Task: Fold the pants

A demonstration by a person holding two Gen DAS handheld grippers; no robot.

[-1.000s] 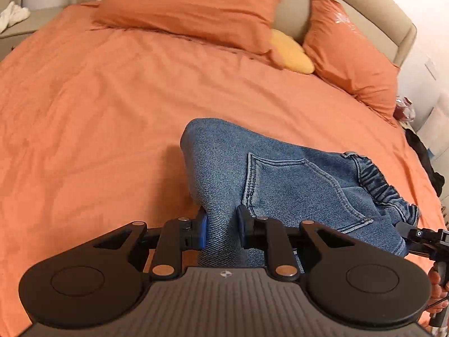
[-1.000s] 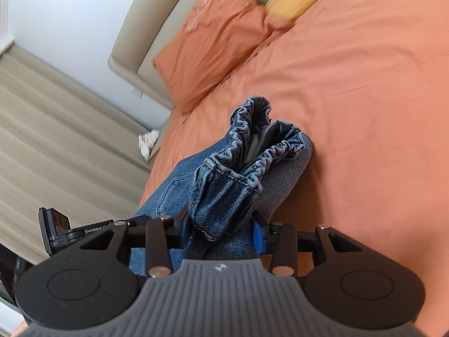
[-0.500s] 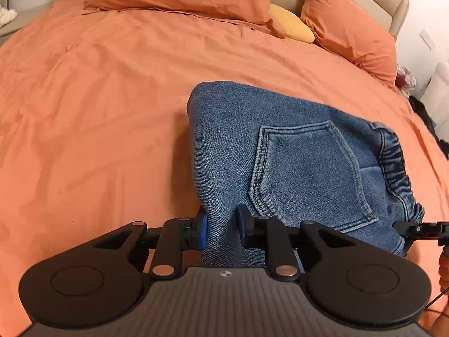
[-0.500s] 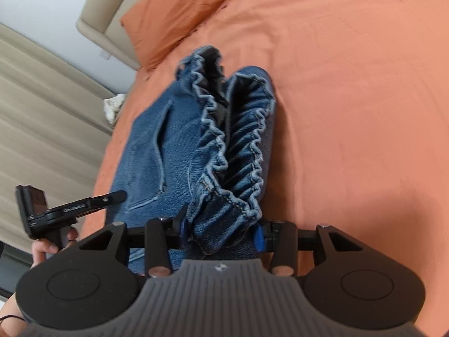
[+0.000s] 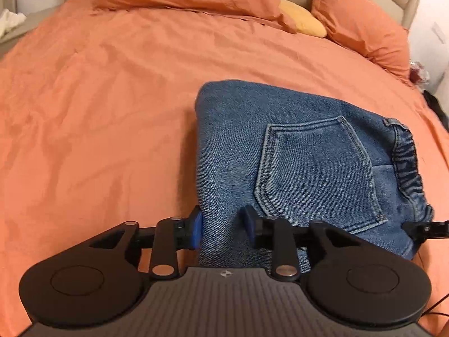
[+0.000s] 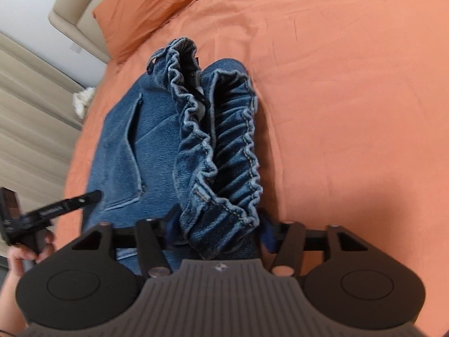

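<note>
Both your tongs are opening now. Your left gripper [image 5: 221, 224] was pinching the jeans [image 5: 303, 165]; its pads now stand apart with the denim edge loose between them. Your right gripper [image 6: 216, 233] is letting go of the waistband [image 6: 230, 151] too. So the folded jeans now lie flat on the orange bed [image 5: 98, 112].

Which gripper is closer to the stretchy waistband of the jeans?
Right. The right gripper straddles the waistband, its jaws opening around it. The left gripper is at the jeans' folded edge, past the pocket.
</note>
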